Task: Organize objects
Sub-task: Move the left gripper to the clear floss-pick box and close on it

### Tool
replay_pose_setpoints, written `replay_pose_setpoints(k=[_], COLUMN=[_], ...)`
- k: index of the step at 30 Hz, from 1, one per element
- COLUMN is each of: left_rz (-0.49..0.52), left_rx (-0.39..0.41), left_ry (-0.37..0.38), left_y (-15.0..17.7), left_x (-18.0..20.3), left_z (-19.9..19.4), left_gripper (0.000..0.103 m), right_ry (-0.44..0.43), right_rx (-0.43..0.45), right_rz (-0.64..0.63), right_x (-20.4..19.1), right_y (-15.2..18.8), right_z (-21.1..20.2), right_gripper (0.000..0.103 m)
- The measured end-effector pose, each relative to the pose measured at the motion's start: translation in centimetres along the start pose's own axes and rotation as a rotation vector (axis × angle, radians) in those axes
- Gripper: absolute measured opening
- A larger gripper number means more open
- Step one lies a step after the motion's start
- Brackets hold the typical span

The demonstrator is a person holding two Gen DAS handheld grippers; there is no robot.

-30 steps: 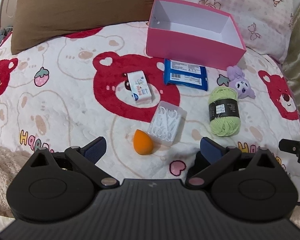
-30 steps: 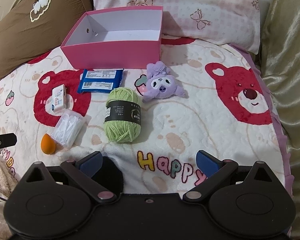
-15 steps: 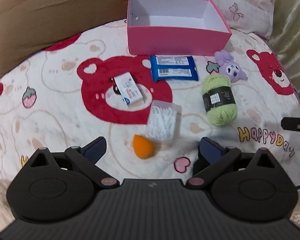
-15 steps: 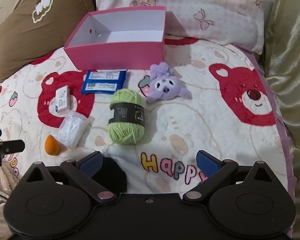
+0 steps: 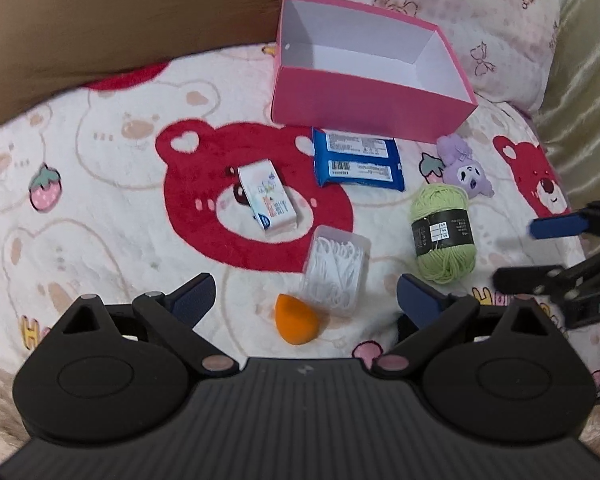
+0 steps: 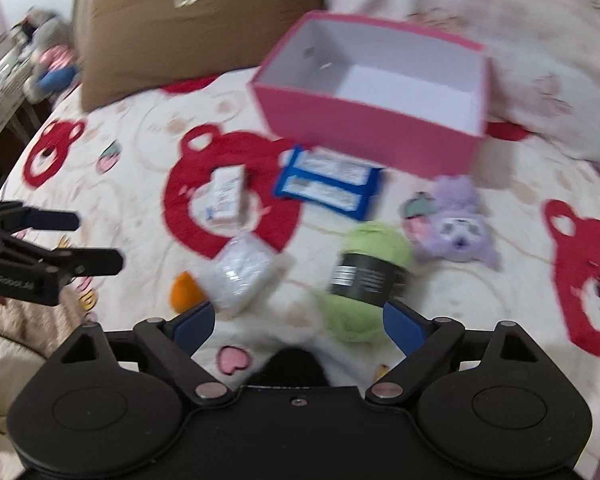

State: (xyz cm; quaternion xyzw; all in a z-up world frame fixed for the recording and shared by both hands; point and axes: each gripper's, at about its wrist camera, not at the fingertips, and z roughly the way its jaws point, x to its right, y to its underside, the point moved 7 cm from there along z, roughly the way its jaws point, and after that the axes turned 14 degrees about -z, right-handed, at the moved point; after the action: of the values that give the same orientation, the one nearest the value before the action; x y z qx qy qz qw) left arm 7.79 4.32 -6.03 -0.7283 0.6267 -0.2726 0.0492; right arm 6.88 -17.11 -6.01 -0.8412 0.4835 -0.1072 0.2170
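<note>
Green yarn (image 6: 366,276) just ahead of right gripper (image 6: 298,322), fingers spread but narrowing, nothing pinched.

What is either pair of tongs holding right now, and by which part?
Nothing. The left tongs and right tongs are both open and empty; the right jaws have just been closing slightly, with nothing between them.

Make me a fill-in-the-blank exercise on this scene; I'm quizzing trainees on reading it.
1. The pink box holds ____ so far.
2. The item touching the clear floss-pick case is the ____ sponge.
3. The purple plush lies beside the ____ yarn.
4. The blue packet lies just in front of the ____.

Missing: nothing; orange; green; pink box
</note>
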Motion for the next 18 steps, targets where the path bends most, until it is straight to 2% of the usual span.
replay_pose_setpoints(k=[4, 9, 14, 18], left_rz=[-0.040, -0.039, -0.085, -0.085], left_rx=[-0.061, -0.069, -0.087, -0.080], left_ry=[0.013, 0.001, 0.054, 0.080], left_y=[0.4, 0.3, 0.5, 0.3], left_x=[-0.9, -1.4, -1.8, -1.4], left_z=[1.8, 4.2, 6.8, 8.1], left_gripper=[0.092, 0.088, 0.074, 0.070], right_ry=[-0.075, -0.133, -0.150, -0.140], right_rx=[-0.018, -0.026, 0.028, 0.100], right_rz=[-0.025, -0.030, 0.015, 0.061], right_x=[-1.2, -2.2, -2.6, -2.3], right_y=[-0.9, -0.7, 0.0, 0.2], right_z=[2.5, 5.9, 9.1, 10.6], right_gripper=[0.090, 0.090, 0.090, 0.090])
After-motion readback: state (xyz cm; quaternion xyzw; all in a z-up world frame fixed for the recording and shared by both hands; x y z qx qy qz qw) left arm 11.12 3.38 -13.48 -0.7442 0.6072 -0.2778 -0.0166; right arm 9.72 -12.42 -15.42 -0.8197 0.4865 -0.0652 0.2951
